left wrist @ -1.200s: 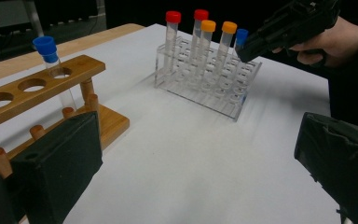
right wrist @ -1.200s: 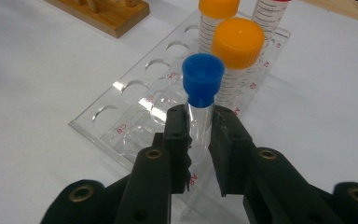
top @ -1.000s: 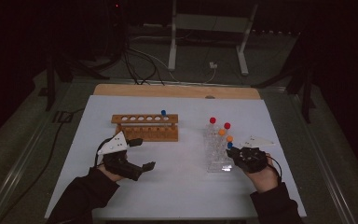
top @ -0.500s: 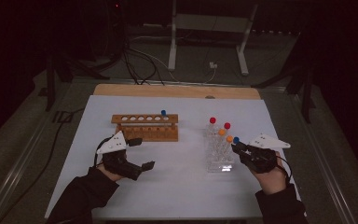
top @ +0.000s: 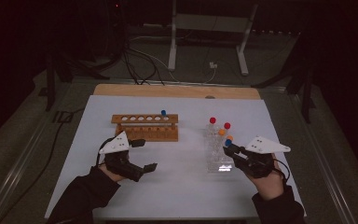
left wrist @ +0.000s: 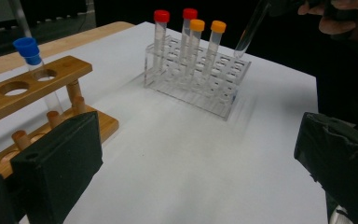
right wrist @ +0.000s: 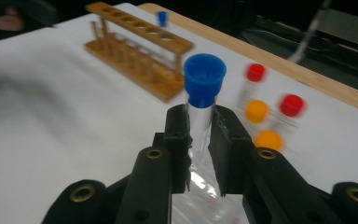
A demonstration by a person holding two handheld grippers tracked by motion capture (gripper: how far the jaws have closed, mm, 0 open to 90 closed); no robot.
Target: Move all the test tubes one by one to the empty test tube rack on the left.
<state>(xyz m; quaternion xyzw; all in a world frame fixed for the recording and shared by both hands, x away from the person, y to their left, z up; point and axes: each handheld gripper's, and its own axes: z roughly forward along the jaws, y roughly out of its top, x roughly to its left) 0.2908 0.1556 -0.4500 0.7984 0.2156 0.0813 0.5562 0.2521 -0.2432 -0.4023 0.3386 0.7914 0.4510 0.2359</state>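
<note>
The left gripper (top: 139, 155) is hovering over the white mat just near of the wooden rack (top: 145, 127), its jaws standing wide apart and empty. To the right, the clear plastic rack (top: 216, 154) is holding red- and orange-capped tubes. At its right edge, the right gripper (top: 231, 150) is clamping a blue-capped tube (right wrist: 203, 100) just below the cap, tilted above that rack.

Wooden rack (top: 145, 127) left of clear rack (top: 216, 151)
</note>
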